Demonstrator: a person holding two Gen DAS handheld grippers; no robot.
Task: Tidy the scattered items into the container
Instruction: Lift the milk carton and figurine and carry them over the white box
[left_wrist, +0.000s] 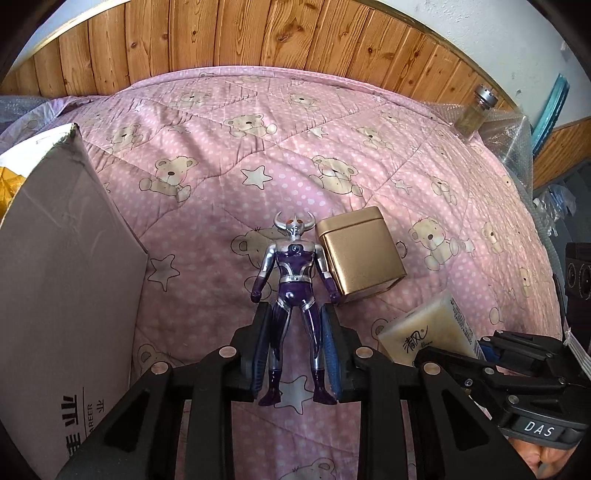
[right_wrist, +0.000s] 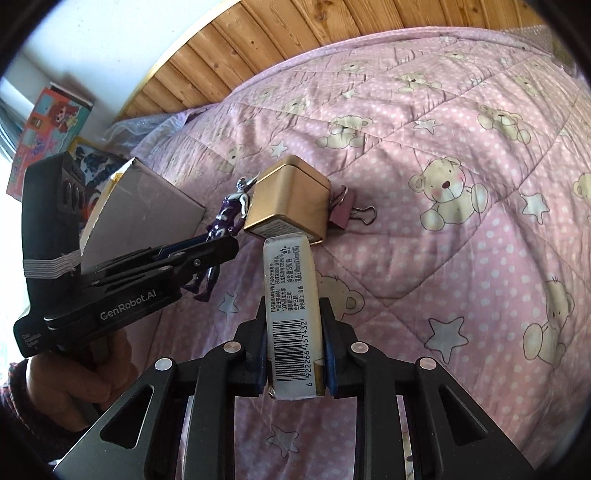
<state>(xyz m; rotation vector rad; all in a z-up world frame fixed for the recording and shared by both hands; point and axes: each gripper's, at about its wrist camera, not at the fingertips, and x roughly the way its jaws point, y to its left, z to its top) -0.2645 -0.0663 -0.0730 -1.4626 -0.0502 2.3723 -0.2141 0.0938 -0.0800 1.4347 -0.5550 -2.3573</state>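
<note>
A purple and silver toy figure (left_wrist: 293, 280) with horns is clamped by its legs in my left gripper (left_wrist: 295, 310), which is shut on it just above the pink quilt. In the right wrist view the same figure (right_wrist: 231, 206) sticks out of the left gripper (right_wrist: 229, 245), next to a gold tin (right_wrist: 291, 199). My right gripper (right_wrist: 294, 302) is shut on a tissue pack (right_wrist: 291, 295) whose far end touches the tin. The open cardboard box (left_wrist: 66, 258) stands to the left. A pink binder clip (right_wrist: 347, 212) lies against the tin's right side.
The gold tin (left_wrist: 358, 254) and tissue pack (left_wrist: 432, 332) lie right of the figure. The pink bear-print quilt (left_wrist: 258, 129) covers the bed up to a wooden wall. A glass jar (left_wrist: 476, 110) on bubble wrap stands at the far right. Colourful boxes (right_wrist: 48, 122) stand beyond the carton (right_wrist: 147, 199).
</note>
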